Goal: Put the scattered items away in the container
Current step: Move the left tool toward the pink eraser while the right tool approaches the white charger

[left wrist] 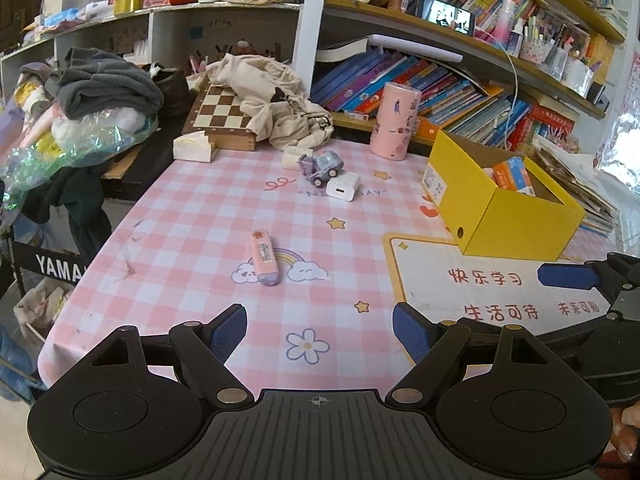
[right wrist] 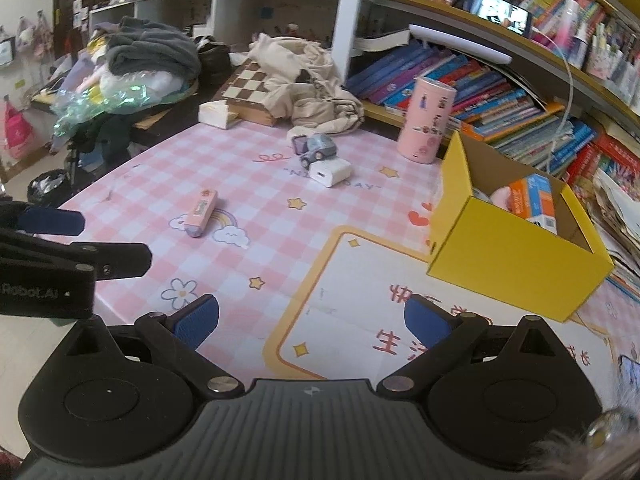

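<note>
Left wrist view: the left gripper [left wrist: 319, 330] hovers low over the near edge of the pink checked tablecloth [left wrist: 192, 216], its blue pads spread wide and holding nothing. Ahead and slightly left lies the pink eraser case [left wrist: 264, 257], flat on the cloth with its long axis running away from the camera; farther back the toy truck [left wrist: 321, 167] stands touching the white charger [left wrist: 343, 186], with a small white block [left wrist: 296, 157] just behind them. The yellow box [left wrist: 506, 210], the container, sits at right, open-topped and already holding a few items. The nearest loose item is probably the sensible first pick: approach so the pads close across its narrow width, not its length. Right wrist view: the right gripper [right wrist: 311, 319] is likewise wide open and empty, over the printed yellow-framed panel, with the yellow box [right wrist: 508, 256] near on its right and the left gripper's finger showing at the left edge. The eraser case [right wrist: 201, 213] lies well to the left, so the left gripper is better placed for it; the truck [right wrist: 316, 149] and charger [right wrist: 330, 172] touch, so separating them calls for care.
</note>
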Tool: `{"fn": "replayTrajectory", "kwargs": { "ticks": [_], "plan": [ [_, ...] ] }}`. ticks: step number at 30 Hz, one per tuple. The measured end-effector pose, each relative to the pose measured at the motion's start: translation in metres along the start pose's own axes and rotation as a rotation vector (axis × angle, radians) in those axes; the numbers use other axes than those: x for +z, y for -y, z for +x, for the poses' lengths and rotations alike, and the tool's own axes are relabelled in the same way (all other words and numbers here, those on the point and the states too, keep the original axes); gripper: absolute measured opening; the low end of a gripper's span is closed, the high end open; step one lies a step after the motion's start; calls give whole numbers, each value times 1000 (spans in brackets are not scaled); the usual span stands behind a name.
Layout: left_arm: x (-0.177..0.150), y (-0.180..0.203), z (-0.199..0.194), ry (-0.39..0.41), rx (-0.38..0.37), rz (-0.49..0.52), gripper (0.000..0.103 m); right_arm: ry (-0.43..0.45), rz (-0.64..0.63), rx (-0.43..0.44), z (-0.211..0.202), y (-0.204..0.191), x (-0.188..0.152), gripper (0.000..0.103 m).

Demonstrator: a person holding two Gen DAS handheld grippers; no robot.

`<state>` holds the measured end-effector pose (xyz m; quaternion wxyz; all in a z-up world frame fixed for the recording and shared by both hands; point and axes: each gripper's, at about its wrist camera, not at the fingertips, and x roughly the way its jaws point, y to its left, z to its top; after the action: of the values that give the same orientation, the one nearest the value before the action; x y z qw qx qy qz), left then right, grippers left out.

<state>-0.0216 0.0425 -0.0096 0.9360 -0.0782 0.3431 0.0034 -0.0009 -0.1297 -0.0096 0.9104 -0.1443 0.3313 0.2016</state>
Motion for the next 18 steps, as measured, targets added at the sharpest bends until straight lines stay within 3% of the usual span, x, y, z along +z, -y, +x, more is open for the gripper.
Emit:
{"fn": "replayTrajectory", "kwargs": {
  "ticks": [18],
  "plan": [
    [14,-14,27,-32,65,-49,82,-23,-61,72,39,-1,22,100]
  ]
}}
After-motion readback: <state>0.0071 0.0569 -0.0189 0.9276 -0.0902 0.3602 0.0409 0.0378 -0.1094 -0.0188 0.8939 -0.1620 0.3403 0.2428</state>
